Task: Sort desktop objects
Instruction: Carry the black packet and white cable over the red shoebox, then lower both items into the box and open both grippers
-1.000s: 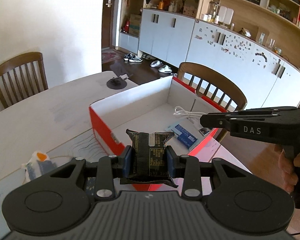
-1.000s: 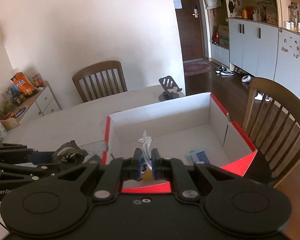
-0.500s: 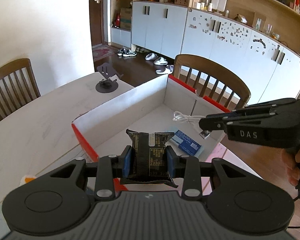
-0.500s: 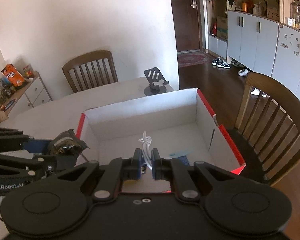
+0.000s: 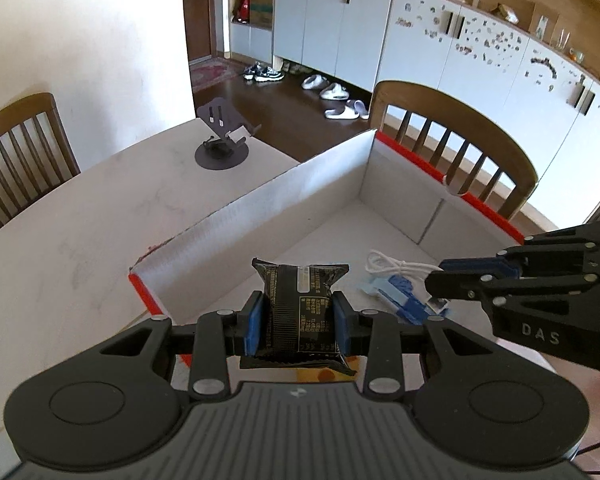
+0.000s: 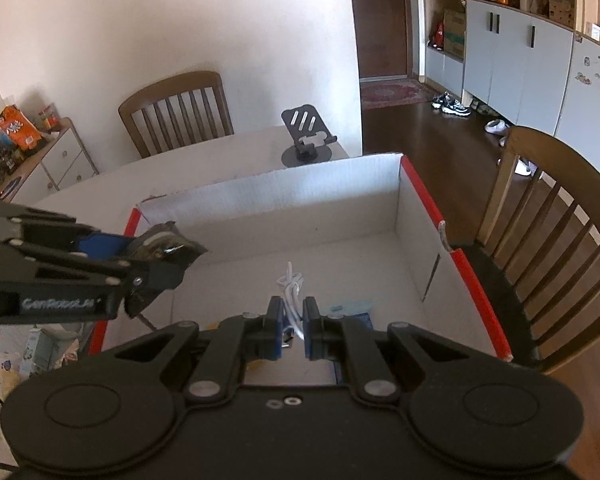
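Observation:
My left gripper (image 5: 299, 317) is shut on a black snack packet (image 5: 302, 312) and holds it above the near left corner of the red and white box (image 5: 260, 204). The packet also shows in the right wrist view (image 6: 162, 246). My right gripper (image 6: 292, 326) is shut on a coiled white cable (image 6: 290, 290), held over the box floor. The cable shows in the left wrist view (image 5: 396, 266) sticking out of the right gripper (image 5: 436, 278). A blue packet (image 5: 400, 298) lies on the box floor under it.
A black phone stand (image 5: 220, 142) stands on the white table (image 5: 60, 240) beyond the box. Wooden chairs (image 6: 556, 232) stand at the table's right and far sides. Loose wrappers (image 6: 32, 352) lie on the table left of the box.
Both grippers have moved forward over the box with their loads. The left gripper's packet has passed from the box's near wall to above its inside.

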Tool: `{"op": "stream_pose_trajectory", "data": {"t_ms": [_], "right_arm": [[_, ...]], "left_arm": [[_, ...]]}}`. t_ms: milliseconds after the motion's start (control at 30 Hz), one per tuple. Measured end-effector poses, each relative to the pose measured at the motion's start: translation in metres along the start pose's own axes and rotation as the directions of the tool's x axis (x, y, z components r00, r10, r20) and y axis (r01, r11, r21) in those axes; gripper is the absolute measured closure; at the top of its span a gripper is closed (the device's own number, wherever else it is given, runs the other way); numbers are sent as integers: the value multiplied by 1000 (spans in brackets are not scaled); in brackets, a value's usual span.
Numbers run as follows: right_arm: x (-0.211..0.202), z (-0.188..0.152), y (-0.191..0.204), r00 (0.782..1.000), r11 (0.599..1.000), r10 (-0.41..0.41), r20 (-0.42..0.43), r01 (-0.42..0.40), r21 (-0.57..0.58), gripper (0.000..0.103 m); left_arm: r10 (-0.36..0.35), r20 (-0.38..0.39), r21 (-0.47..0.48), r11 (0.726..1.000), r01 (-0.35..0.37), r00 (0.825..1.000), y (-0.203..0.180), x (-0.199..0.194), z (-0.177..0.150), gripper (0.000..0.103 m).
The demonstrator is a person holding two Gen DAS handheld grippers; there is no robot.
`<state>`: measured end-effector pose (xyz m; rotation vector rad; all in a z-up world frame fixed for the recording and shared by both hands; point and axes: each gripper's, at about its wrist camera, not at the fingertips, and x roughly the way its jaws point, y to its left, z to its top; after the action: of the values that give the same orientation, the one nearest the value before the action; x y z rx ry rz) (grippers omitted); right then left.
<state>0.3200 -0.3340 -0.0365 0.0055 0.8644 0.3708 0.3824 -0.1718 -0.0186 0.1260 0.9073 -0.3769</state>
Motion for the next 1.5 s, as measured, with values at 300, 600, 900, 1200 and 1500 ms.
{"op": "stream_pose_trajectory", "data": {"t_ms": [300, 600, 900, 1200, 1500], "right_arm": [[29, -1, 0, 996, 1000, -2, -84, 0, -26, 94], [49, -5, 4, 989, 997, -5, -146, -7, -79, 94], [65, -12, 5, 973, 991, -24, -231, -8, -134, 94], [77, -14, 7, 961, 989, -24, -276, -17, -146, 94], [74, -11, 2, 955, 990, -2, -296, -41, -138, 76]], "left_arm": [[40, -91, 55, 998, -35, 995, 2, 39, 3, 69], [35, -167, 84, 996, -22, 985, -1, 62, 4, 69], [35, -226, 87, 996, -15, 974, -4, 81, 6, 68], [27, -245, 84, 996, -7, 969, -4, 87, 5, 68], [-11, -232, 47, 999, 23, 973, -4, 77, 1, 68]]}}
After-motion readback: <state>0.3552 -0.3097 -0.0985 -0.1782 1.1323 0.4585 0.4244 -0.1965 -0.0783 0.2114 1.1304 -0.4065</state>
